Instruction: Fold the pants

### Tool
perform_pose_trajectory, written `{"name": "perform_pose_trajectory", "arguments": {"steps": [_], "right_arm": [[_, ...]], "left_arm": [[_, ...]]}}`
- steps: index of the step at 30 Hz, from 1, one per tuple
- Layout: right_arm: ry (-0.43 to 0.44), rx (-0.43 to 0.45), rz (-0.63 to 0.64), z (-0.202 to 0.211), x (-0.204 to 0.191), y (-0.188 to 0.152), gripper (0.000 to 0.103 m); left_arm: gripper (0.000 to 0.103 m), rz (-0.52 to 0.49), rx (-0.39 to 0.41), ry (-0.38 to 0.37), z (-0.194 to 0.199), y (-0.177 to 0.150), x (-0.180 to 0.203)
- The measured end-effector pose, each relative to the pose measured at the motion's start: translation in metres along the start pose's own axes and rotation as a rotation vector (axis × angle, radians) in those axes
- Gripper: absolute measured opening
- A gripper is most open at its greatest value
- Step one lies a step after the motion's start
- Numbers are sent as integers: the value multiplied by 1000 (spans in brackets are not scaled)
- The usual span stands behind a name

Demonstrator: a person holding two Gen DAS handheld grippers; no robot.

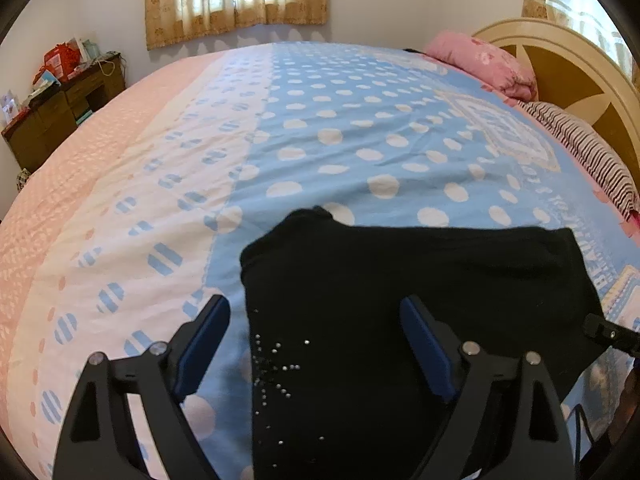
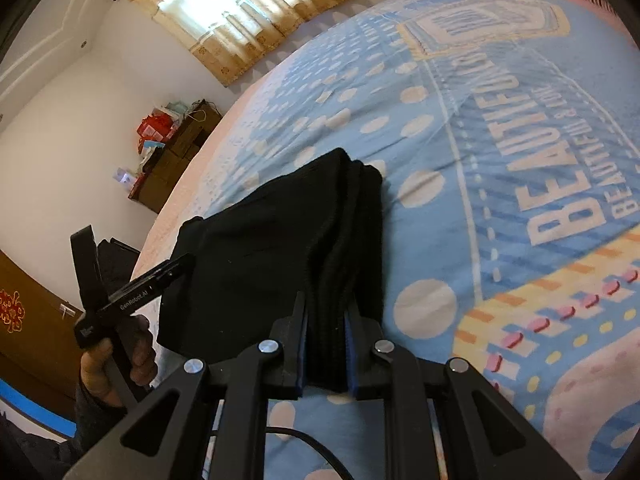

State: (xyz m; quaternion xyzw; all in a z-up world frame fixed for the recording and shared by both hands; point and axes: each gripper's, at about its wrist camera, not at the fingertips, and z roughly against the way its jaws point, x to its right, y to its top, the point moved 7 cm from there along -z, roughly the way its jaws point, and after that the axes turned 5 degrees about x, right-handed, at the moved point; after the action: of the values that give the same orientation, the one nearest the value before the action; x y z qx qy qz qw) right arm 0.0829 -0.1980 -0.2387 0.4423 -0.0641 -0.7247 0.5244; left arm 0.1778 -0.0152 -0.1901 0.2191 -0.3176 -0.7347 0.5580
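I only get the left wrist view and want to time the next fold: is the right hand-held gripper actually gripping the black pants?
Observer: Yes. The right hand-held gripper is shut on the black pants, pinching one edge.
Operator: A single layer or a stack?
Observer: A stack. Several folded layers sit between its pads, though I cannot count them.
Operator: How does my side look from there?
Observer: The left hand-held gripper is open, with one of its fingers at the pants' opposite corner. I cannot tell whether it touches.
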Motion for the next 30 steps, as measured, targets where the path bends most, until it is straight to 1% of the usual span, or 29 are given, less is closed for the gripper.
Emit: {"name": "perform_pose_trajectory", "arguments": {"steps": [2,4,6,7,9,10,12,13,15,16,17,18,20,22,23,24,25,28,30], "right_arm": [[-2,1,-1,-1,1,-1,15],[-1,3,-5,-1,2,0,16],[-10,25,11,3,-1,4,25],[-40,47,37,8,-4,8,28],[-102,116,101,21,-10,18,42],[-121,164,136,30,-18,26,43],[-106,217,178,40,-35,36,44],[-78,231,212,42,-48,40,45],[-30,218,269,36,-67,39,46],[-3,192,297,28,-76,36,46],[2,173,309,22,-77,34,46],[-12,146,318,13,-76,30,46],[-63,94,290,-5,-59,23,47],[-114,51,227,-16,-35,19,46],[-99,41,195,-19,-26,17,46],[-61,55,181,-16,-26,18,46],[-50,49,175,-15,-24,19,46],[-53,30,181,-13,-27,21,47],[-59,45,206,-9,-33,28,47]], "left_arm": [[90,11,27,-3,5,4,-3],[90,17,26,5,4,5,-8],[90,30,13,12,1,4,-13],[90,39,9,12,0,2,-15],[90,58,4,4,-2,1,-17],[90,61,1,2,-2,0,-18],[90,57,7,-1,-1,0,-16],[90,53,8,-4,-1,-1,-14],[90,44,8,-6,-1,-2,-12],[90,41,8,-3,-2,-3,-12],[90,37,3,0,-3,-4,-12],[90,36,-2,0,-4,-5,-13],[92,37,-7,-5,-5,-6,-14],[99,29,-11,0,-7,-8,-15],[99,31,-11,0,-8,-9,-16],[99,33,-16,-2,-9,-10,-16],[99,34,-19,-5,-9,-10,-16],[99,39,-22,-4,-9,-11,-17],[100,44,-26,-6,-9,-12,-18]]}}
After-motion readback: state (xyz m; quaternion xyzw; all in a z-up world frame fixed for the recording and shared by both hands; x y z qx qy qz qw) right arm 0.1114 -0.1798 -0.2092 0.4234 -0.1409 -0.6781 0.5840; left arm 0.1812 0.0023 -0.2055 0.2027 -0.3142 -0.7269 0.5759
